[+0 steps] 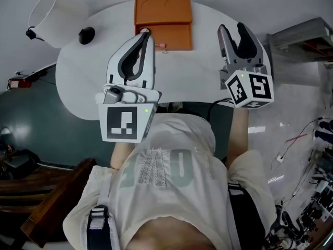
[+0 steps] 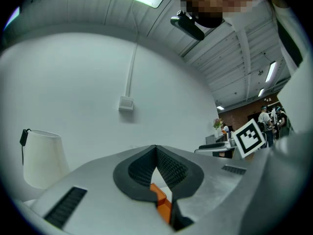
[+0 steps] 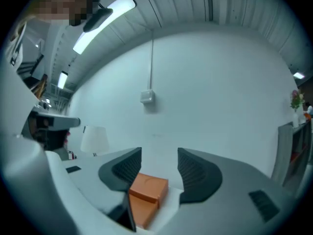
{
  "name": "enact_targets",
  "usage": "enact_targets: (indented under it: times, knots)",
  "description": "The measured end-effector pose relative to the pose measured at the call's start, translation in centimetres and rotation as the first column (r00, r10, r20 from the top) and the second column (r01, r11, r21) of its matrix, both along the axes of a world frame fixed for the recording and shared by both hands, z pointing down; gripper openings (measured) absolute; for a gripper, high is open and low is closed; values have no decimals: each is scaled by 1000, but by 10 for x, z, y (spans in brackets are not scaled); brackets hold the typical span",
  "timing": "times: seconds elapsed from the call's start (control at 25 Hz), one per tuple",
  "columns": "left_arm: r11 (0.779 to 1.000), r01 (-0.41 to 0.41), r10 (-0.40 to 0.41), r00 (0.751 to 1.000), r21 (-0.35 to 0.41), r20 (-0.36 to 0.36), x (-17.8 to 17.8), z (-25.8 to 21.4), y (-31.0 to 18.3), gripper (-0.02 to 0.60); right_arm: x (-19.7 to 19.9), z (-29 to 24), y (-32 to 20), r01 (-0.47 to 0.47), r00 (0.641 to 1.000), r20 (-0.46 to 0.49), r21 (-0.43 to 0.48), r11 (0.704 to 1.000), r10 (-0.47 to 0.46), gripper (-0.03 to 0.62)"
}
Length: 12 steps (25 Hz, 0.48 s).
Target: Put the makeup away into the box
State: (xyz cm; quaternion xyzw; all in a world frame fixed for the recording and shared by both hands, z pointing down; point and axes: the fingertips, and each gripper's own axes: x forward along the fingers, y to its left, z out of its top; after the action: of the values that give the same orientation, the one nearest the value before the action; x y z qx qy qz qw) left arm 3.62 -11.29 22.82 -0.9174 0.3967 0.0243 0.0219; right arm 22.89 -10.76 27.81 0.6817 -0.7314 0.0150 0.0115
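Makeup piece, pink, lies just right of closed left gripper; open, empty right gripper sits farther off

One white table carries one orange box at its far edge and one small pink item just beside it. One dark rounded object and one white lampshade are at the far left edge. There are two grippers, the left gripper and the right gripper.

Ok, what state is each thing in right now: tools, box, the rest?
Left tool: shut, nothing held.
Right tool: open, empty.
Orange box: on the table's far side; open or closed unclear.
Small pink item: on the table beside the box, not in it.
Lamp: upright.
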Motion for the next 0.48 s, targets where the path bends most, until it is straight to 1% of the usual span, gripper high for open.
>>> enact_targets:
  times: [0.08, 0.12, 0.2, 0.32, 0.4, 0.48]
  knots:
    - [1000, -9, 9, 1000, -14, 12, 4, 6, 0, 7, 43, 39, -7, -56, 998, 4, -99, 994, 56, 286]
    - [1000, -13, 14, 1000, -21, 20, 6, 9, 0, 7, 62, 63, -10, -76, 997, 9, -158, 985, 78, 315]
    - [999, -20, 21, 999, -32, 37, 9, 14, 1, 7, 95, 119, -14, -102, 993, 20, -294, 950, 113, 328]
    - [999, -33, 36, 997, -39, 70, 15, 20, 2, 8, 126, 201, -11, -112, 990, 18, -484, 868, 138, 334]
    - [998, -40, 44, 996, -47, 77, 19, 22, 2, 8, 139, 243, -7, -103, 991, 9, -580, 808, 133, 334]
    - [997, -42, 47, 995, -59, 90, 22, 27, 1, 8, 148, 274, -2, -90, 992, 10, -653, 752, 128, 334]
